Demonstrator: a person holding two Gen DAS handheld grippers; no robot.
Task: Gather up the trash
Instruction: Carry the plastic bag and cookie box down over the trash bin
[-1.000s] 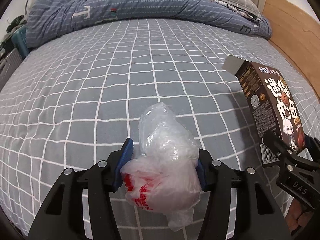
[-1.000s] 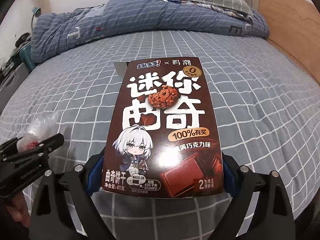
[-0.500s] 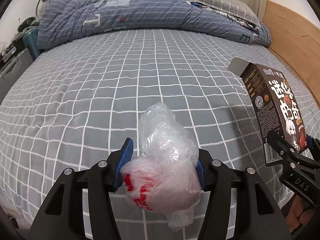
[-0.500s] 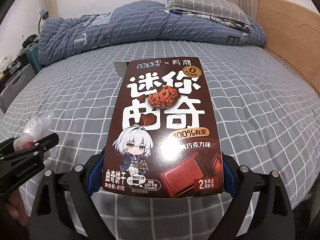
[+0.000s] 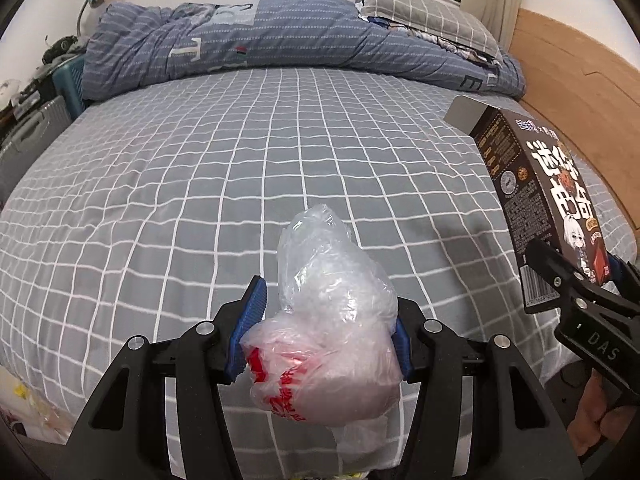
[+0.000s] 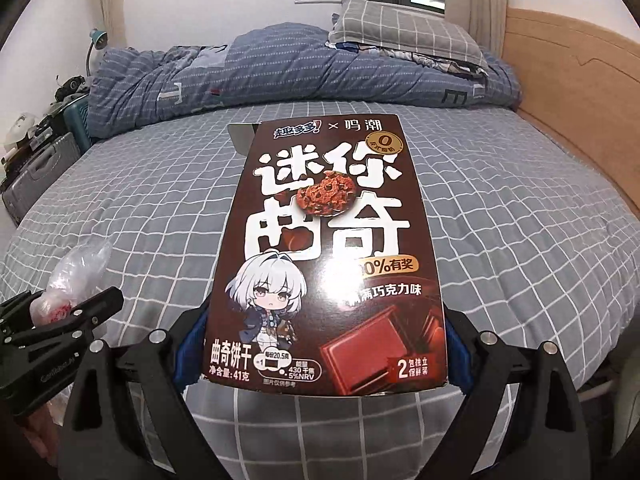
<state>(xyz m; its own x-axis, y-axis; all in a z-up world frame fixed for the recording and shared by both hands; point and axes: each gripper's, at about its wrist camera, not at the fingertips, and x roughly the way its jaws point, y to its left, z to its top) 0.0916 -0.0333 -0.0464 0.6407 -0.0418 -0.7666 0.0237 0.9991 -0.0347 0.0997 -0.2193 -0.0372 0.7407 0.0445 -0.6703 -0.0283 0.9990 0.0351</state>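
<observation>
My left gripper (image 5: 322,332) is shut on a crumpled clear plastic bag (image 5: 328,320) with red print, held above the near edge of the bed. It also shows at the left of the right wrist view (image 6: 70,284). My right gripper (image 6: 324,344) is shut on a brown cookie box (image 6: 328,256) with white characters and a cartoon girl, its top flap open. The box also shows at the right of the left wrist view (image 5: 548,204), with the right gripper (image 5: 576,280) below it.
A bed with a grey checked sheet (image 5: 240,168) fills both views. A blue striped duvet (image 5: 260,36) and a checked pillow (image 6: 404,28) lie at its far end. A wooden headboard (image 6: 580,92) runs along the right. Suitcases (image 6: 36,176) and clutter stand at the left.
Both grippers have pulled back and risen from the bed with their loads; more of the room, window and bed edge shows. Neither grip has changed.
</observation>
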